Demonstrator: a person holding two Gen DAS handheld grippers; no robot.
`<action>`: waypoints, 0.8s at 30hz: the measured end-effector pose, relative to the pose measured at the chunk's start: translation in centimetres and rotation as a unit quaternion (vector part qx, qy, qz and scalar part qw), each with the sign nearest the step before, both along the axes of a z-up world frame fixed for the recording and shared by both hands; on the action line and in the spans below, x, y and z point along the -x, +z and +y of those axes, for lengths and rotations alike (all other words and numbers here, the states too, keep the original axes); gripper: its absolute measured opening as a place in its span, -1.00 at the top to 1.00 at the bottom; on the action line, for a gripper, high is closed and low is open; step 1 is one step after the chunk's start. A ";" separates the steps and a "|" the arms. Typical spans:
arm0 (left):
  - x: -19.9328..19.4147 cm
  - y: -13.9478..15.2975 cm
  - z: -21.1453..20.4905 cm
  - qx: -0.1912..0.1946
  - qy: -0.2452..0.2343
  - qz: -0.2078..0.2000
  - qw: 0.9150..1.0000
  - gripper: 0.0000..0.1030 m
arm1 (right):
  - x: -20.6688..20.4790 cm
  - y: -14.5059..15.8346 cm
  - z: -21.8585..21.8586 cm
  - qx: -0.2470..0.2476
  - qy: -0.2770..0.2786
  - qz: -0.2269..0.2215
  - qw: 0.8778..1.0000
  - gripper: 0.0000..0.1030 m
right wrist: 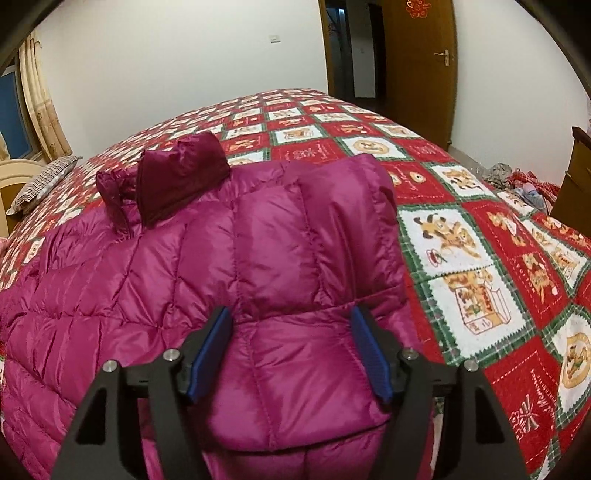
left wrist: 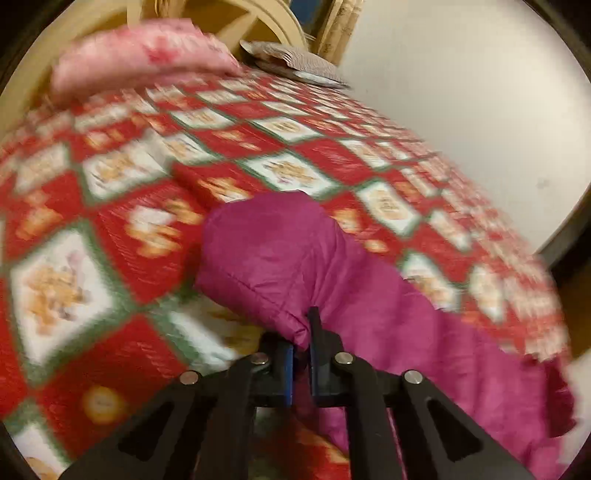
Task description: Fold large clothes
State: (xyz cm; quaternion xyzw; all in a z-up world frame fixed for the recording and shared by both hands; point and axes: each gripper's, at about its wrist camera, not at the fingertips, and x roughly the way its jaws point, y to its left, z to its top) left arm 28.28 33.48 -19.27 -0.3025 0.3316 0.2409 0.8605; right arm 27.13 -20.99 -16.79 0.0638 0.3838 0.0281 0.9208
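Observation:
A magenta quilted down jacket [right wrist: 207, 266] lies spread on a bed with a red, white and green patchwork quilt [right wrist: 461, 251]. Its collar [right wrist: 177, 173] stands up at the far end, and a sleeve is folded over the body. My right gripper [right wrist: 291, 350] is open, its blue-padded fingers [right wrist: 212, 350] straddling the folded sleeve just above the fabric. In the left wrist view, my left gripper [left wrist: 301, 354] is shut on a fold of the jacket [left wrist: 295, 258] and holds it above the quilt [left wrist: 147, 206]. That view is motion-blurred.
A pink pillow [left wrist: 140, 55] and a striped pillow [right wrist: 44, 184] lie at the head of the bed by a cream headboard [left wrist: 255, 22]. A white wall runs along the far side. An open wooden door [right wrist: 417, 62] and a clothes pile [right wrist: 517, 181] are at right.

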 end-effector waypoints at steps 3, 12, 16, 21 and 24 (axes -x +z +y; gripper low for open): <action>-0.1 1.9 -1.1 -0.033 -0.008 -0.013 0.999 0.91 | 0.0 0.0 -0.1 -0.005 0.000 -0.001 1.000 -0.36; 2.0 14.1 -14.8 -0.172 -0.170 -0.157 0.958 0.91 | 0.1 -0.1 -0.4 -0.020 0.000 -0.006 1.000 -0.36; 3.0 16.5 -24.1 -0.218 -0.288 -0.198 0.911 0.91 | 0.2 -0.1 -0.6 -0.030 0.000 -0.009 0.999 -0.36; 3.4 15.9 -35.2 -0.211 -0.410 -0.219 0.860 0.91 | 0.3 -0.2 -1.1 -0.046 0.000 -0.014 0.999 -0.36; 3.1 13.9 -40.2 -0.206 -0.455 -0.210 0.840 0.91 | 0.3 -0.2 -1.3 -0.054 0.000 -0.016 0.998 -0.36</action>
